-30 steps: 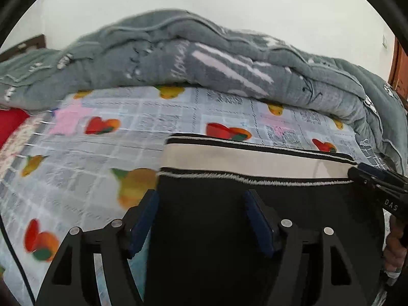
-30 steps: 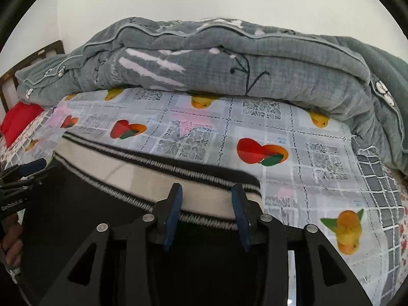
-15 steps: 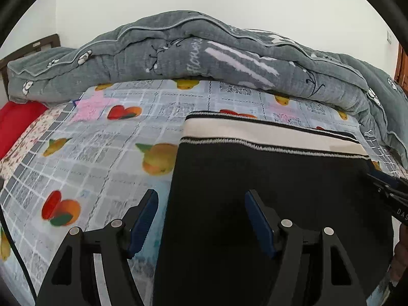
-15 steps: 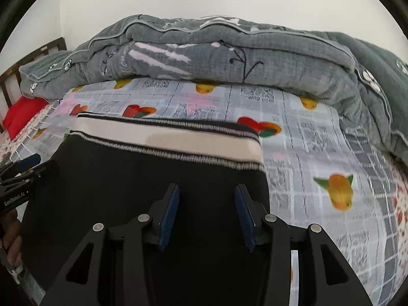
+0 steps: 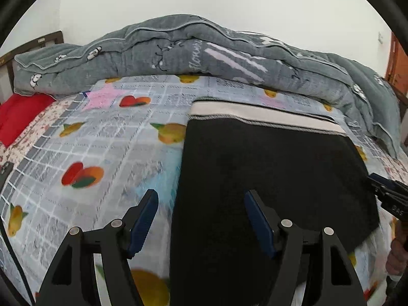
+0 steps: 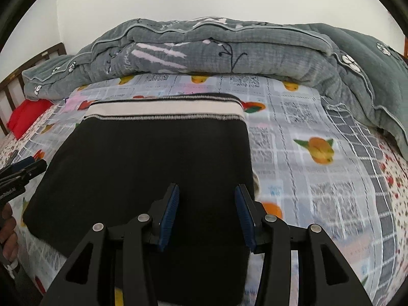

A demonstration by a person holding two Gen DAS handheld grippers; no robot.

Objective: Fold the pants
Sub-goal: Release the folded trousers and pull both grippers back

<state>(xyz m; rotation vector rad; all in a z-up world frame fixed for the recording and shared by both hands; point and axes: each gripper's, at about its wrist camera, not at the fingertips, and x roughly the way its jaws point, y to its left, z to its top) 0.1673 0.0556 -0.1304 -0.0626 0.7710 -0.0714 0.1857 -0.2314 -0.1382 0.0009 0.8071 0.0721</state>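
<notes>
Where black pants [image 5: 267, 178] lie flat, left hand-held gripper [image 5: 201, 219] released above them, right hand-held gripper [image 6: 206, 219] likewise

Two close wrist views slanting down, sharing pants [image 5: 267, 168] and quilt [image 6: 229, 48].

I see the black pants [image 5: 267, 168] lying flat on the bed, folded into a block, cream waistband [image 6: 165, 108] toward the bed's far edge.

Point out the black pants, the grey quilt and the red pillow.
black pants [image 6: 153, 163]: right wrist view, middle of black cloth.
grey quilt [image 6: 255, 51]: right wrist view, top fold.
red pillow [image 5: 17, 117]: left wrist view, its centre.
</notes>
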